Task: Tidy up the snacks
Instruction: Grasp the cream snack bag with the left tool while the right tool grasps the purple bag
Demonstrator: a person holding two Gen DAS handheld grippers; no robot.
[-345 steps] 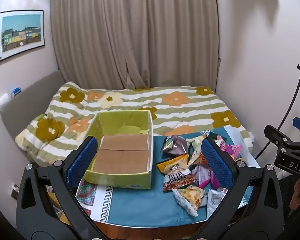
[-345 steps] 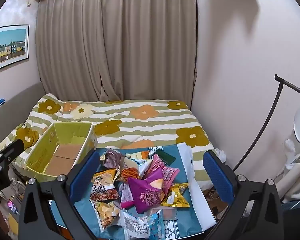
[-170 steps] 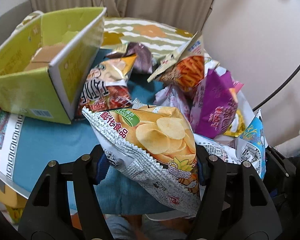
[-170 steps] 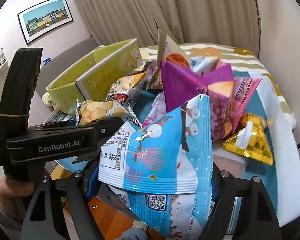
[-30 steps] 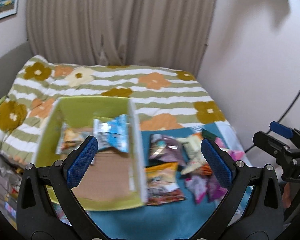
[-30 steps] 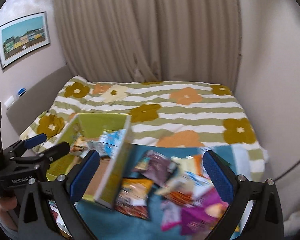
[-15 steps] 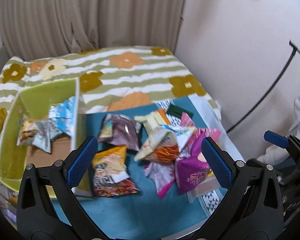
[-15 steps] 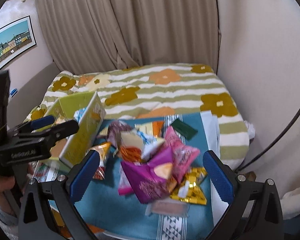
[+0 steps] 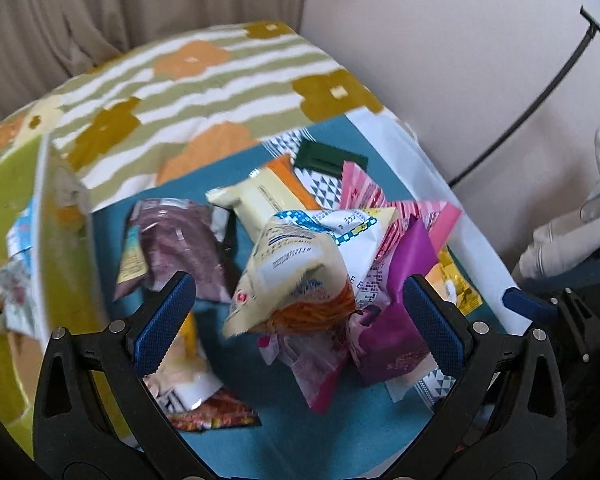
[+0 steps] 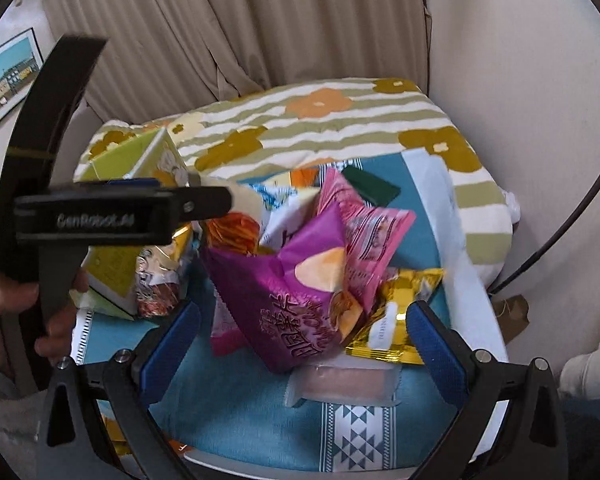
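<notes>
A heap of snack bags lies on the teal cloth (image 9: 364,412). My left gripper (image 9: 300,320) is open, its blue pads on either side of a cream bag with orange sticks (image 9: 296,276) on top of the heap. My right gripper (image 10: 304,340) is also open and frames a purple chip bag (image 10: 284,300), with a pink bag (image 10: 368,236) and a gold packet (image 10: 400,320) beside it. The yellow-green box (image 9: 4,184) at the left holds a blue bag (image 9: 20,236) and a chip bag. The left gripper's black body (image 10: 100,208) crosses the right wrist view.
A dark green packet (image 9: 330,158) lies at the cloth's far edge. A clear pink packet (image 10: 340,384) sits at the near edge. A bed with a floral striped quilt (image 10: 320,120) lies behind, with curtains and a wall beyond. A black curved rod (image 9: 540,92) stands at the right.
Both grippers have come down and forward over the snack heap. The left one has swung right, away from the box, and now straddles the cream bag. Both stay open.
</notes>
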